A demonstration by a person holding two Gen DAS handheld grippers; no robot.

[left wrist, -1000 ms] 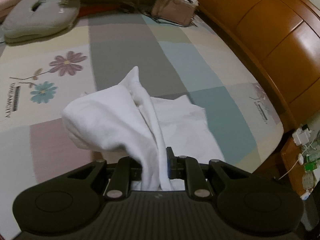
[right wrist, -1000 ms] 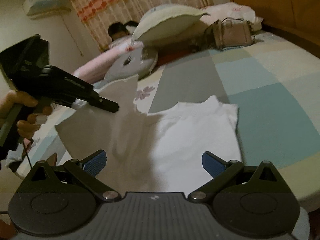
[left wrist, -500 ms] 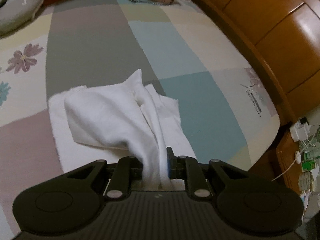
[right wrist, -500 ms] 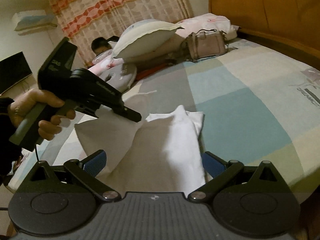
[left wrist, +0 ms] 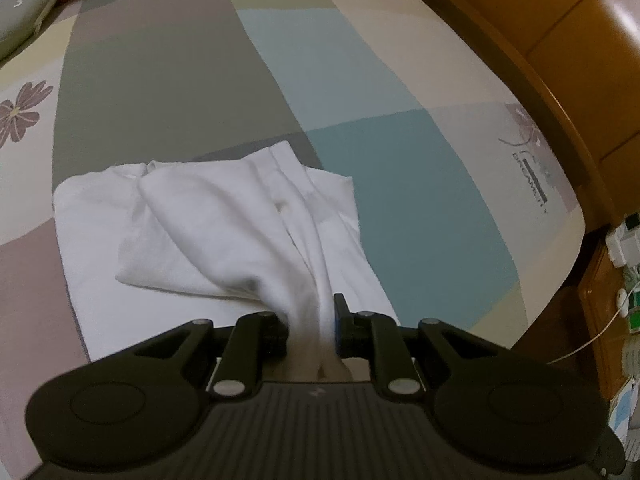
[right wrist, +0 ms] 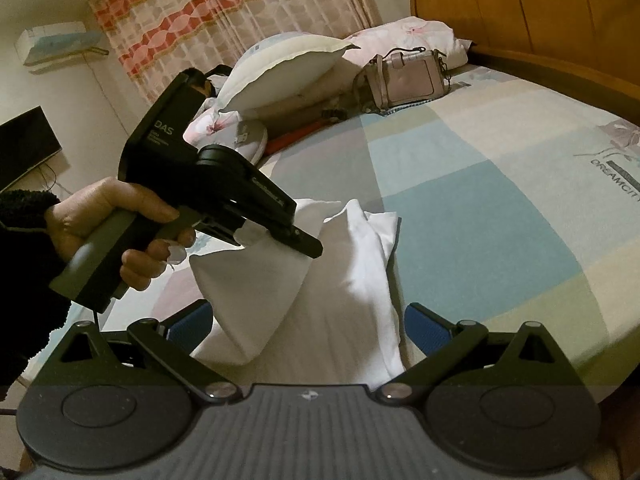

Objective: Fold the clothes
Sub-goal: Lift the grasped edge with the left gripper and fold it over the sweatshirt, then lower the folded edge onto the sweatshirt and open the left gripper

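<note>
From the left wrist, the left gripper point(left wrist: 310, 320) pinches a bunched fold of the white garment point(left wrist: 208, 224), which lies at the frame's centre on the patchwork bedsheet point(left wrist: 168, 64); gripping an edge lets that flap be carried over the rest. From the right wrist, the right gripper point(right wrist: 308, 320) stands spread and empty at six o'clock, just above the garment's near end, likely waiting to flatten it, while the person's hand point(right wrist: 108, 224) at nine o'clock holds the other tool over the cloth.

Soft white cloth garment point(left wrist: 224, 220), matt cotton bedsheet point(left wrist: 420, 208), glossy wooden headboard point(left wrist: 560, 40)
</note>
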